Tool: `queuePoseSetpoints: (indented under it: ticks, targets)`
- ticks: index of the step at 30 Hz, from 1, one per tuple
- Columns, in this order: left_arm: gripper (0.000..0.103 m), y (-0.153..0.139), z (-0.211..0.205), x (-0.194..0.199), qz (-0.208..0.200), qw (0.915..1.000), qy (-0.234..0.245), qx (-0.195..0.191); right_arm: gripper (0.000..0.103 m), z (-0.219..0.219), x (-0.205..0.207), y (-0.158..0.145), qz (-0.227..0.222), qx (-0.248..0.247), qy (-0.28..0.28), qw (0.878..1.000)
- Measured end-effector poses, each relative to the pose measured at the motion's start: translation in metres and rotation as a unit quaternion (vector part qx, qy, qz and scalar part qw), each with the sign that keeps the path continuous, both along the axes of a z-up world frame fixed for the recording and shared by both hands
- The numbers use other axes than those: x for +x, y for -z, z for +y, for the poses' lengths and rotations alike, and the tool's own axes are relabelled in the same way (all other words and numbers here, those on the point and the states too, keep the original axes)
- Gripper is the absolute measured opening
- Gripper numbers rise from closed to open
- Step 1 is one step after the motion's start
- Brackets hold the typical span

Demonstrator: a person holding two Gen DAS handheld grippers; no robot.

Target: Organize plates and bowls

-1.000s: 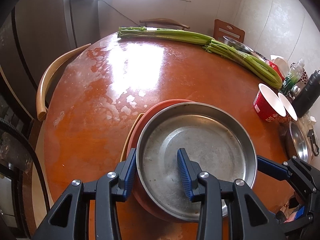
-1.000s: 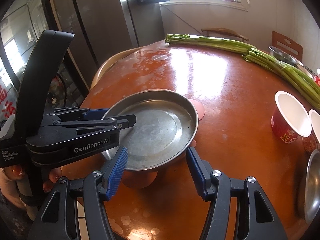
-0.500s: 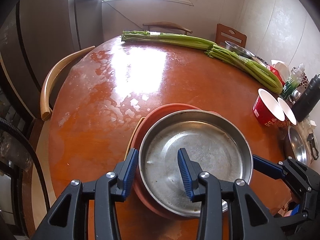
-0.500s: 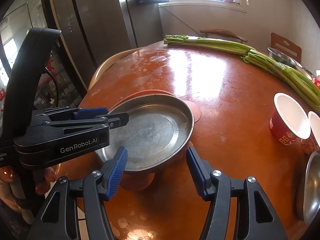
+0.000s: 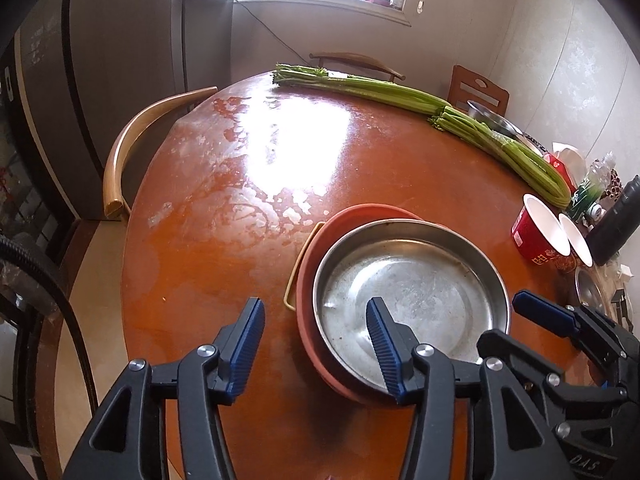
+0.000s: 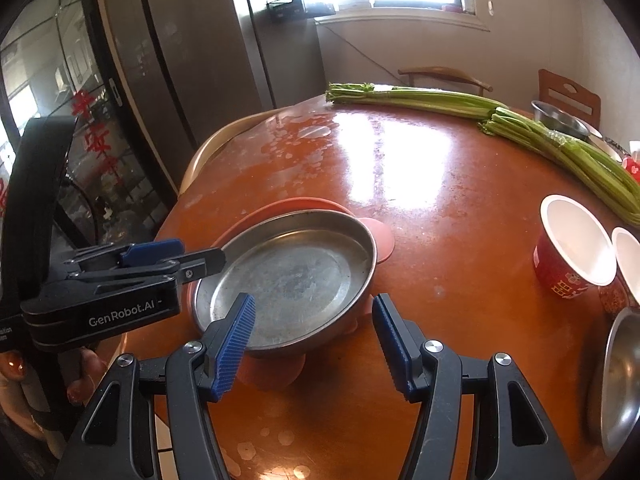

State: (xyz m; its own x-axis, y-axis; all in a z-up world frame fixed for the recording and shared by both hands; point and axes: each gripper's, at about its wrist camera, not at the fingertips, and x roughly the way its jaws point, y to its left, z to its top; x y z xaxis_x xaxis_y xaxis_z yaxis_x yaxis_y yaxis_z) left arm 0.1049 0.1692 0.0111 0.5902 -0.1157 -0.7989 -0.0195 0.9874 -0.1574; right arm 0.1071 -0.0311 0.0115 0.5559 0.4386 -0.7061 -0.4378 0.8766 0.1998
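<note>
A round steel pan (image 5: 408, 292) (image 6: 288, 280) rests in an orange plate (image 5: 316, 248) (image 6: 292, 204) near the table's front edge, with a yellowish rim (image 5: 298, 268) showing beneath. My left gripper (image 5: 316, 346) (image 6: 192, 264) straddles the pan's left rim. Its jaws are opening, and neither pad presses on the metal. My right gripper (image 6: 316, 344) (image 5: 536, 312) hovers open at the pan's near edge, one finger over the pan and the other beside it.
Long celery stalks (image 5: 400, 94) lie across the far side of the round wooden table (image 5: 248, 200). Two red paper cups (image 6: 572, 252), a steel bowl (image 6: 616, 376) and a black bottle (image 5: 616, 220) crowd the right edge. Chairs (image 5: 132, 148) ring the table.
My left gripper's jaws have spread and let go of the pan's rim, and the gripper has drawn back slightly. The right gripper has stayed put.
</note>
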Motion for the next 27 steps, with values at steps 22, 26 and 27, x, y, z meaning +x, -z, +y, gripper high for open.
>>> queuePoseSetpoints:
  ticks: [22,26,27]
  targets:
    - [0.056,0.027,-0.032,0.019,0.039,0.9981,0.022,-0.043,0.063,-0.016,0.013,0.020,0.054,0.034,-0.007,0.998]
    - [0.056,0.028,-0.041,0.029,0.041,0.9980,0.027,-0.040,0.063,-0.020,0.019,0.021,0.050,0.029,0.006,0.998]
    - [0.056,0.028,-0.043,0.032,0.042,0.9979,0.028,-0.040,0.063,-0.022,0.021,0.022,0.048,0.028,0.009,0.998]
